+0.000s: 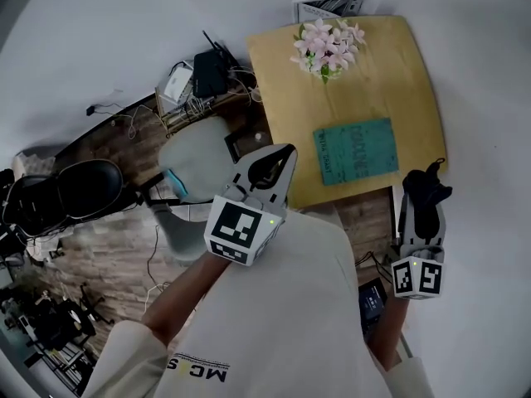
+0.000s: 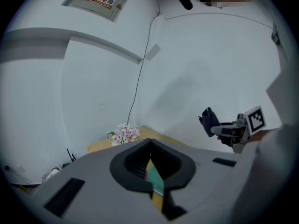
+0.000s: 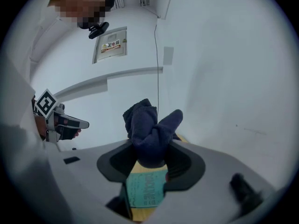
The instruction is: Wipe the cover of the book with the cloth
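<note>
- A teal book (image 1: 357,150) is seen lying flat and closed on a small yellow wooden table (image 1: 282,65), toward the table's near right part, with its cover facing up.
- A bunch of pink and white flowers (image 1: 326,46) is set at the far side of the same table, well apart from the book.
- A printed sheet (image 1: 328,8), possibly a leaflet, is partly seen at the table's far edge, behind the flowers.
- The right gripper (image 3: 150,148) is held in the air off the table's near right corner, not over the book. Its jaws are clamped on a dark blue cloth (image 3: 150,129).
- The cloth is bunched up, and two lobes of it stick out beyond the jaw tips. It is not touching the book.
- In the right gripper view, the book is seen below and past the jaws, framed in the gap behind the cloth.
- The left gripper (image 1: 278,160) is raised near the table's near left edge. Its jaw tips appear to be pressed together, with nothing held between them.
- Neither gripper is in contact with the table or the book.
- A black chair (image 1: 83,187) and a tangle of cables are seen on the wood-patterned floor (image 1: 99,255) to the left of the table.
- A pale wall (image 2: 210,69) stands behind the table.
</note>
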The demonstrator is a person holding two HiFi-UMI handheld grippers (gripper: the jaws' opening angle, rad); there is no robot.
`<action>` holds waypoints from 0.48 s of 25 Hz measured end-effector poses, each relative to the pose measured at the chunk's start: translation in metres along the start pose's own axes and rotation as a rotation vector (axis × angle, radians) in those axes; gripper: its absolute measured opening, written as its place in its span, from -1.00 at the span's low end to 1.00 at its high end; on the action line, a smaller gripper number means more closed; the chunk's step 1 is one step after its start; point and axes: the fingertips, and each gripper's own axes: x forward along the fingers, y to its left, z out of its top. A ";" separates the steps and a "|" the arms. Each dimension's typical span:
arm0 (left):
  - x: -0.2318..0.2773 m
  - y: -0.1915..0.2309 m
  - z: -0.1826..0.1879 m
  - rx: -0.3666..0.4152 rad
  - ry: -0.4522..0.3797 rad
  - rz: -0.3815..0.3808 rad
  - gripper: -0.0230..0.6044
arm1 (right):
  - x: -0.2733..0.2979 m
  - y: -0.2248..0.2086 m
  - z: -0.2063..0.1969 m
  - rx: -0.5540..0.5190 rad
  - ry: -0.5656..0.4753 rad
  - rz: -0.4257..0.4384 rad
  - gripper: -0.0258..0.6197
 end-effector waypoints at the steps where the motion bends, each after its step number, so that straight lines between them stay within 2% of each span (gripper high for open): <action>1: -0.003 -0.001 0.001 0.001 -0.005 0.002 -0.89 | -0.001 0.001 0.001 -0.002 -0.011 -0.004 -0.37; 12: -0.005 0.000 0.007 0.011 -0.031 0.013 -0.89 | 0.019 0.020 0.017 -0.029 -0.061 0.036 -0.38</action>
